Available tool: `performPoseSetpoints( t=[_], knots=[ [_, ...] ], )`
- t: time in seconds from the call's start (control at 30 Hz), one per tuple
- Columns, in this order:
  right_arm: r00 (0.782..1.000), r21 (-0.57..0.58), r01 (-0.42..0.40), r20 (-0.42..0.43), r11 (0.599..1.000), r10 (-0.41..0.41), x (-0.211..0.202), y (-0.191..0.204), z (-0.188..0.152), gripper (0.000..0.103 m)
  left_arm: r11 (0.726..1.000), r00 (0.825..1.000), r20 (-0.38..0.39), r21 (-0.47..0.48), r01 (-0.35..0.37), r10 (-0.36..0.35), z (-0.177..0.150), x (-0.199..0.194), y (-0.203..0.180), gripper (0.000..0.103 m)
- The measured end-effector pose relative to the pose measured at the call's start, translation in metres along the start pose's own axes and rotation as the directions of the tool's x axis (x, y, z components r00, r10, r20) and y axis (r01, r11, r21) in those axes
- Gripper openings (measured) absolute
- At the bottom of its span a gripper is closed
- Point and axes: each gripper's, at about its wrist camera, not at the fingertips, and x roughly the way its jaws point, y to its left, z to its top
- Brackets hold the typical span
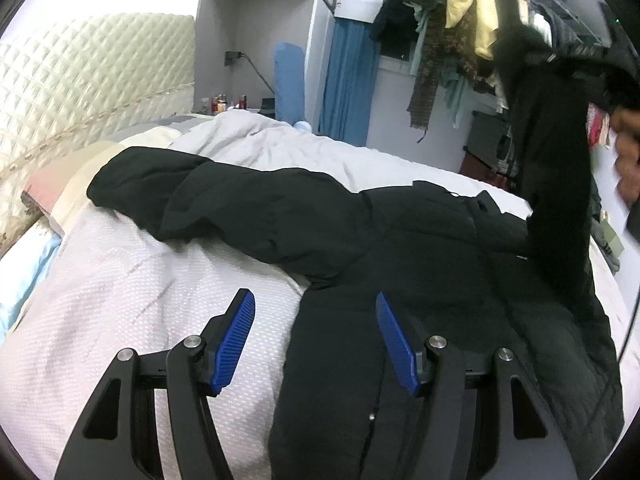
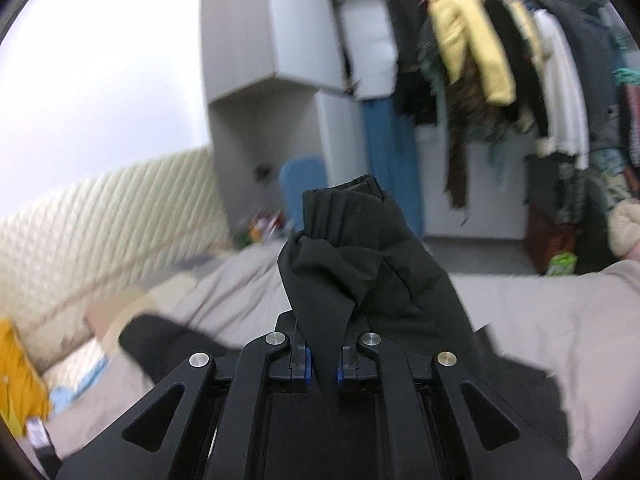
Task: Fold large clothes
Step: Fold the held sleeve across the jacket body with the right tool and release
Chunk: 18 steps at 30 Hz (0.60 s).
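Observation:
A large black padded jacket (image 1: pixel 420 248) lies spread on the white duvet (image 1: pixel 120 280), one sleeve (image 1: pixel 208 196) stretched out to the left. My left gripper (image 1: pixel 316 340) is open and empty, low over the jacket's left edge. My right gripper (image 2: pixel 324 360) is shut on the other black sleeve (image 2: pixel 360 264) and holds it raised above the bed. In the left wrist view that raised sleeve (image 1: pixel 560 184) hangs upright at the right.
A quilted cream headboard (image 1: pixel 88 80) stands at the left, with pillows (image 1: pixel 60 192) below it. A rack of hanging clothes (image 1: pixel 460 32) and a grey wardrobe (image 2: pixel 272 40) are behind the bed. A yellow item (image 2: pixel 20 380) lies at the bed's left edge.

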Motion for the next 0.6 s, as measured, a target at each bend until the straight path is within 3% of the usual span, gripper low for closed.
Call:
performPoseSetpoints(
  t=[0.17, 0.43, 0.6],
  knots=[
    [0.992, 0.071, -0.051, -0.110, 0.996, 0.059, 0.059, 0.008, -0.052, 0.009, 0.999, 0.999, 0.013, -0.024, -0.032, 0.032, 0.001, 0.002, 0.012, 0.064],
    [0.953, 0.004, -0.051, -0.299, 0.999, 0.050, 0.121, 0.039, -0.142, 0.012, 0.990, 0.999, 0.010, -0.133, -0.036, 0.038, 0.001, 0.010, 0.034, 0.064],
    [0.933, -0.026, -0.048, -0.359, 0.998, 0.035, 0.142, 0.048, -0.182, 0.022, 0.987, 0.998, 0.020, -0.148, -0.055, 0.059, -0.001, 0.014, 0.036, 0.064]
  ],
)
